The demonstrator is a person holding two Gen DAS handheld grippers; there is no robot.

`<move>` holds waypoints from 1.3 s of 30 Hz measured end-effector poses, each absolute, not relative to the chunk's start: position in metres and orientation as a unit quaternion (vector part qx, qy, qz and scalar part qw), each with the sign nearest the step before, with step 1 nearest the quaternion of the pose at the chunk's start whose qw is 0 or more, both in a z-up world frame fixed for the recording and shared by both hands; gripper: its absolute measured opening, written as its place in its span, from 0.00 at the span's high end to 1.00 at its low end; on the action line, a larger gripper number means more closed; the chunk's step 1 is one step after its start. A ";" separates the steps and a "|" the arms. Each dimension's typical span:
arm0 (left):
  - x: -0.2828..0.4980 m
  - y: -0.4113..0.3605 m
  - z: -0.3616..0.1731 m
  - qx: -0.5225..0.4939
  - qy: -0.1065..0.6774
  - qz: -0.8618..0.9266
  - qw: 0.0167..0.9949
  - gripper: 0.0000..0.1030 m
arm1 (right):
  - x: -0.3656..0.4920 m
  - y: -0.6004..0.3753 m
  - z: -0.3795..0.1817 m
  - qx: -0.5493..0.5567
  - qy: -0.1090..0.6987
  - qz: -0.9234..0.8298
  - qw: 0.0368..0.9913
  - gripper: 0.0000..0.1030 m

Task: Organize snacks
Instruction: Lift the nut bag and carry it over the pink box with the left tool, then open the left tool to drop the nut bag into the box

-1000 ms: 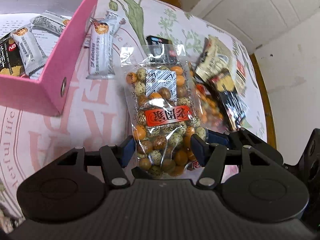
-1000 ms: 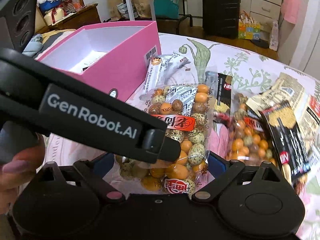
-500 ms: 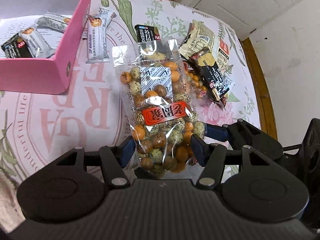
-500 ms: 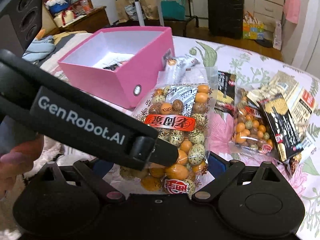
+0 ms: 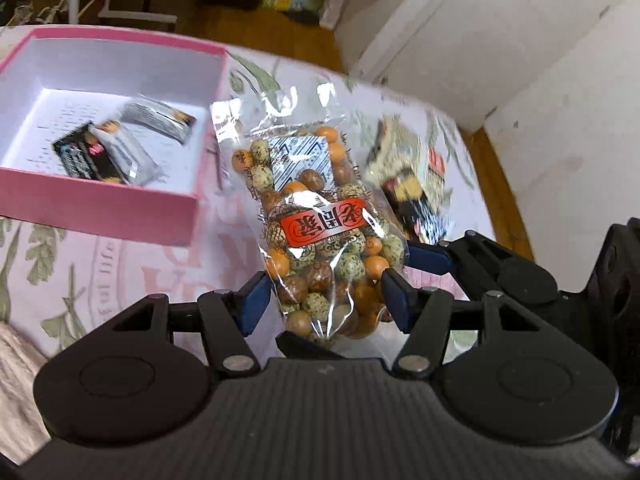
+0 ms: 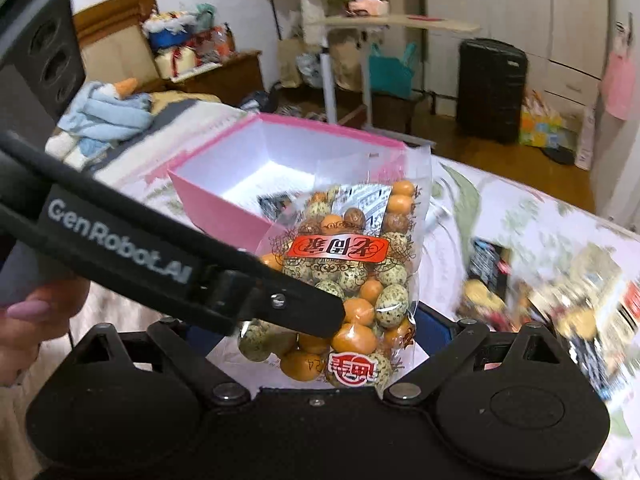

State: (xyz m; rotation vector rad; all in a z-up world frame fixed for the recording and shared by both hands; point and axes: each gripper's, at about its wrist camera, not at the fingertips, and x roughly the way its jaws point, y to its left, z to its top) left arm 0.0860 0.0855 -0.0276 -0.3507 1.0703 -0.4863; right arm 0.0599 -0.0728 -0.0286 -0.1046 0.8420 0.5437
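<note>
Aloft, nut bag [image 5: 320,236] between left tongs [image 5: 324,296] (beside pink box [image 5: 120,204] rim)

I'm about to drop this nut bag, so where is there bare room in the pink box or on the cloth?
Free: the pink box floor left and behind its three packets; the cloth before the box. Crowded: the snack pile right of the nut bag.

Blk hand-held gripper [image 5: 324,300], blue pads [image 5: 252,298].

The left gripper [image 6: 320,322], crossing the right wrist view, carries white lettering "GenRobot.AI" on its black side. The clear bag of coated nuts [image 5: 320,236] bears a red label with upside-down Chinese characters, too inverted to read reliably.
</note>
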 end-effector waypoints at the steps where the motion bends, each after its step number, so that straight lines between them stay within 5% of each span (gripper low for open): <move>1: 0.088 0.094 -0.026 -0.170 0.498 -0.225 0.820 0.43 | 0.065 -0.067 -0.028 -0.050 0.401 0.267 0.875 0.05; 13: 0.153 0.183 -0.029 -0.196 0.471 -0.132 0.850 0.42 | 0.157 0.024 -0.039 -0.083 0.380 0.339 0.857 0.05; 26: 0.259 0.252 -0.095 -0.220 0.566 -0.081 0.790 0.42 | 0.249 0.080 -0.101 -0.018 0.492 0.351 0.796 0.05; 39: 0.265 0.271 -0.110 -0.173 0.575 -0.076 0.796 0.43 | 0.271 0.092 -0.122 -0.010 0.541 0.373 0.754 0.05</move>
